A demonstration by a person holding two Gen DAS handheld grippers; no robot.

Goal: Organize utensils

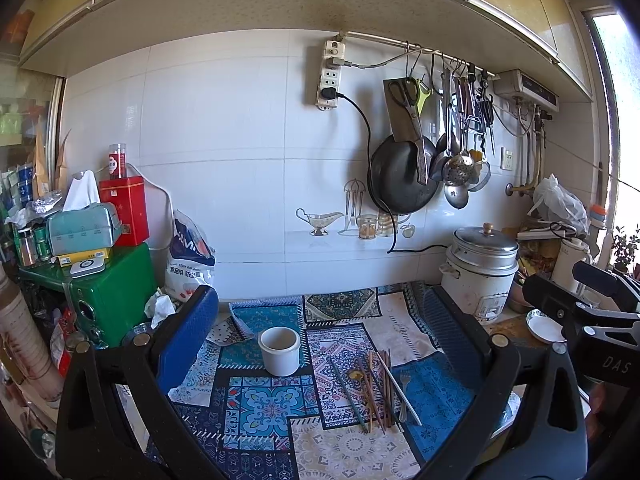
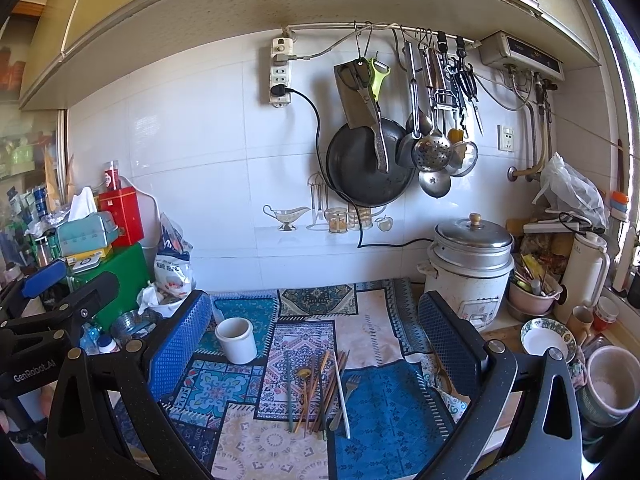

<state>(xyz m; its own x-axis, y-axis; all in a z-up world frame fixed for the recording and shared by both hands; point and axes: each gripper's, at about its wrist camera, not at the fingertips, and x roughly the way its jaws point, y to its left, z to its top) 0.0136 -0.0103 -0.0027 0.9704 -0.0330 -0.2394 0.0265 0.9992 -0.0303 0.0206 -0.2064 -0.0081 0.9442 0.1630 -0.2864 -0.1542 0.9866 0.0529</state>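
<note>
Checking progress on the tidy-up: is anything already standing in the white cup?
No, the white cup looks empty inside, while the chopsticks and fork lie flat on the patterned cloth beside it.

Pink bowl's (image 2: 534,298) contents too jumbled to identify; patterned cloth (image 2: 372,396) cut off by the bottom edge.

Cup (image 1: 279,351) left of utensils (image 1: 374,390)
</note>
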